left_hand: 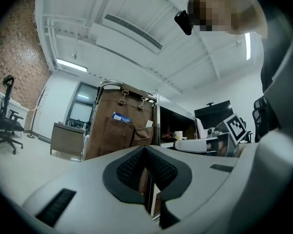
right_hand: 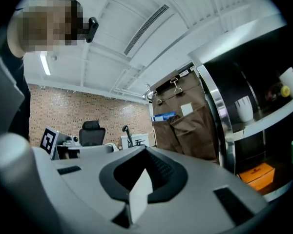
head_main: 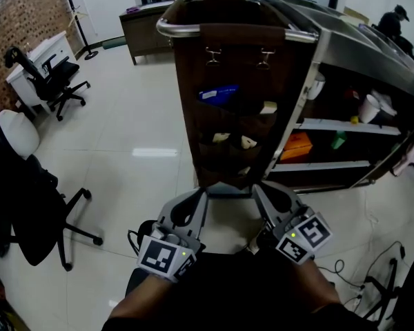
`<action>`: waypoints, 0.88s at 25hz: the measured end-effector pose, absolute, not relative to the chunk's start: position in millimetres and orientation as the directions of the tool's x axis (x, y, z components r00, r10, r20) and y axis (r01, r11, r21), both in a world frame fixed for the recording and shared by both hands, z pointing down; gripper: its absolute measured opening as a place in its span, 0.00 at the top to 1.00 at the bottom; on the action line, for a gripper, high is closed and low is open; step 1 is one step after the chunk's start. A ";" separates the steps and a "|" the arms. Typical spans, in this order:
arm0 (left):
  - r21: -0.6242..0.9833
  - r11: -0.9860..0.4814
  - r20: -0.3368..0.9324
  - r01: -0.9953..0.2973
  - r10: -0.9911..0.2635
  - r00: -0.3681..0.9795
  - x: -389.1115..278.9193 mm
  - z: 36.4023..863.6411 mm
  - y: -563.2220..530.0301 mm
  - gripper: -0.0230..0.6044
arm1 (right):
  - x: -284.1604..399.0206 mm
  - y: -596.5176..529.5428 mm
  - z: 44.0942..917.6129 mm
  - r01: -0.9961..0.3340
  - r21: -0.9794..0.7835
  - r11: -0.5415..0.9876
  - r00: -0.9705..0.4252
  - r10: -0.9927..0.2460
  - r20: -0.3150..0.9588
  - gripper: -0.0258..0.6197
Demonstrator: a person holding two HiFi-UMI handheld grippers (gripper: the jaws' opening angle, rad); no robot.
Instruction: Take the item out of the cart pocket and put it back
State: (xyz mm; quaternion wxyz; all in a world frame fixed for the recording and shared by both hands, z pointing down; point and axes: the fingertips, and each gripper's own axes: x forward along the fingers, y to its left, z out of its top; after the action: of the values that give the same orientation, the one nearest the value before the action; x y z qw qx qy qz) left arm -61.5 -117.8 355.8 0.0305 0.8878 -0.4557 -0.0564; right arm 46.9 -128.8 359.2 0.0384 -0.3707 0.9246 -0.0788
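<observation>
A brown fabric pocket organizer (head_main: 228,61) hangs on the near end of the metal cart (head_main: 310,36). Its pockets hold a blue packet (head_main: 219,95) and small white items (head_main: 268,107), (head_main: 221,137), (head_main: 248,142). My left gripper (head_main: 203,193) is low in front of the organizer, shut and empty, short of the pockets. My right gripper (head_main: 257,188) sits beside it, also apart from the pockets. In the right gripper view its jaws (right_hand: 145,152) are shut on a thin white flat piece (right_hand: 139,196). The left gripper view shows the left gripper (left_hand: 147,150) pointing at the organizer (left_hand: 117,135) and the blue packet (left_hand: 121,117).
The cart's side shelves carry an orange box (head_main: 297,145), a green bottle (head_main: 339,140) and white cups (head_main: 369,107). A black office chair (head_main: 34,212) stands close at the left, another (head_main: 55,78) by a white desk farther back. Cables (head_main: 352,274) lie on the floor at the right.
</observation>
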 end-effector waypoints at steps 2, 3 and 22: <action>0.107 -0.592 -0.063 -0.799 -0.806 0.589 -58.3 357.0 -118.6 0.96 | 47.6 -129.8 360.2 -0.686 -0.167 0.708 -0.717 -0.697 -0.007 0.94; 0.115 -0.599 -0.053 -0.793 -0.801 0.597 -56.3 359.1 -118.7 0.96 | 47.9 -130.2 360.8 -0.691 -0.162 0.704 -0.713 -0.701 -0.004 0.94; 0.095 -0.632 -0.019 -0.769 -0.774 0.633 -42.5 365.3 -122.2 0.96 | 43.7 -134.3 372.2 -0.700 -0.139 0.700 -0.710 -0.703 0.035 0.94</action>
State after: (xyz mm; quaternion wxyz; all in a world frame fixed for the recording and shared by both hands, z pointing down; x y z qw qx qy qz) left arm -42.5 -122.2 365.3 0.0387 0.9029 -0.4271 -0.0290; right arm 43.7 -134.3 372.2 0.0103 -0.3804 0.9220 -0.0713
